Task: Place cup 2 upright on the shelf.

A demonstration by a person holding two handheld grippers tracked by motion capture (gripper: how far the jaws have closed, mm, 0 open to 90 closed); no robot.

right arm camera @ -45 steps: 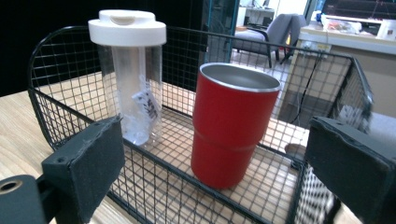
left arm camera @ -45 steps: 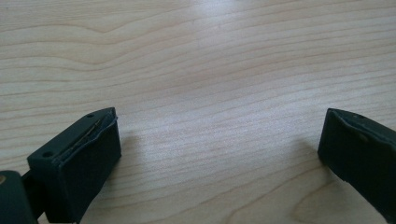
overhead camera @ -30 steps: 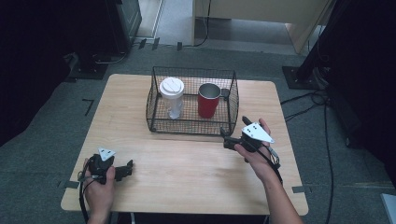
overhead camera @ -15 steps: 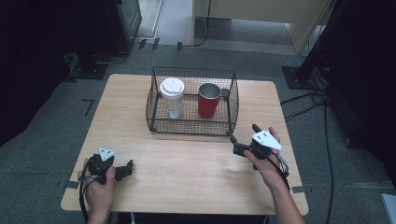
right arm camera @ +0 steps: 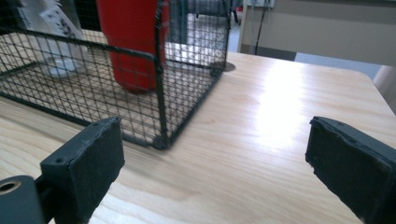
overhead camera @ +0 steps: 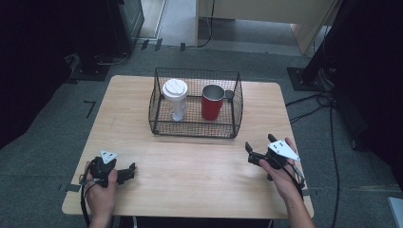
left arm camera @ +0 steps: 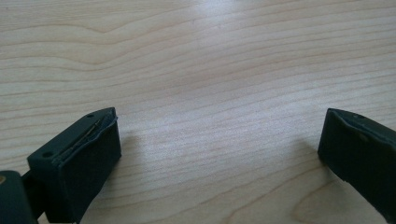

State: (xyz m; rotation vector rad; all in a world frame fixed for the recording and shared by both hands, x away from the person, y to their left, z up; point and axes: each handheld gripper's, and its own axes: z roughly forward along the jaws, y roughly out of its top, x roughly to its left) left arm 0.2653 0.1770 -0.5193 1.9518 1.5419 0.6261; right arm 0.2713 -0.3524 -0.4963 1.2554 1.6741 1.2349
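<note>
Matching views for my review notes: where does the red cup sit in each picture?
High view: red cup stands upright in the right half of the wire basket, upper centre.
Left gripper view: not in it; bare wooden table between the jaws.
Right gripper view: red cup at top left, behind the mesh.
Shared landmark: the wooden table.

A pale wooden bench [overhead camera: 199, 166] carries a black wire basket [overhead camera: 195, 127], which stands well beyond both claws, nearer the right claw [overhead camera: 259, 148] than the left claw [overhead camera: 129, 172].
</note>
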